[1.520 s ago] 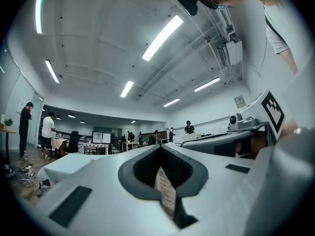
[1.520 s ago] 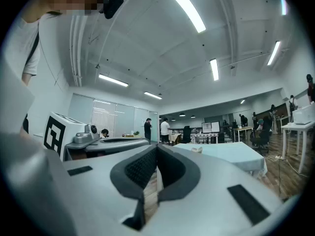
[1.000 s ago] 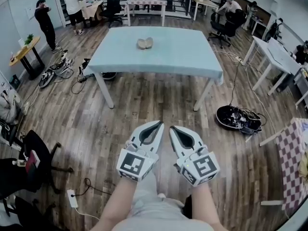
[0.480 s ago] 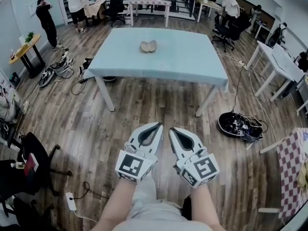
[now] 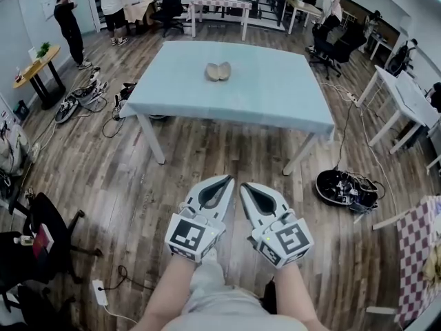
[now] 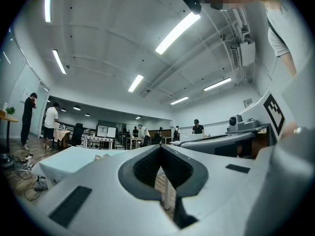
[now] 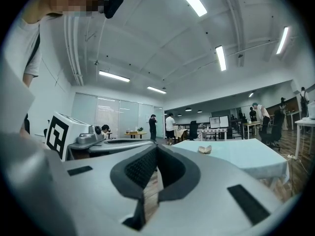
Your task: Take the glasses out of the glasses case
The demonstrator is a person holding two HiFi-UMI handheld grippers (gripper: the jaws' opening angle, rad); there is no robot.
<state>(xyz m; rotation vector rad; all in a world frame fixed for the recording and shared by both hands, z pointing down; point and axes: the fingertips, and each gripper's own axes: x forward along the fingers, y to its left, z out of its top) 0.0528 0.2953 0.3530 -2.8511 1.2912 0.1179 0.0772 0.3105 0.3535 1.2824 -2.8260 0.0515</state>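
A beige glasses case [image 5: 218, 72] lies open on the far half of a light-blue table [image 5: 262, 95]; I cannot make out glasses in it. Both grippers are held side by side over the wooden floor, well short of the table and pointing level at it. The left gripper [image 5: 224, 180] is shut with nothing in it, and so is the right gripper [image 5: 246, 185]. In the left gripper view the case [image 6: 100, 156] is a small shape on the table [image 6: 69, 160] beyond the closed jaws [image 6: 161, 147]. The right gripper view shows the case [image 7: 204, 149] past its closed jaws [image 7: 156, 149].
The table's near legs [image 5: 152, 138] stand between me and the case. A round black device with cables [image 5: 346, 187] lies on the floor at right, more cables and shoes [image 5: 83, 98] at left. A black chair [image 5: 48, 236] stands near left, white desks [image 5: 406, 105] at right, people at the back.
The table and case have drawn nearer and sit lower in the head view. Both grippers keep their place before me, still closed, side by side.
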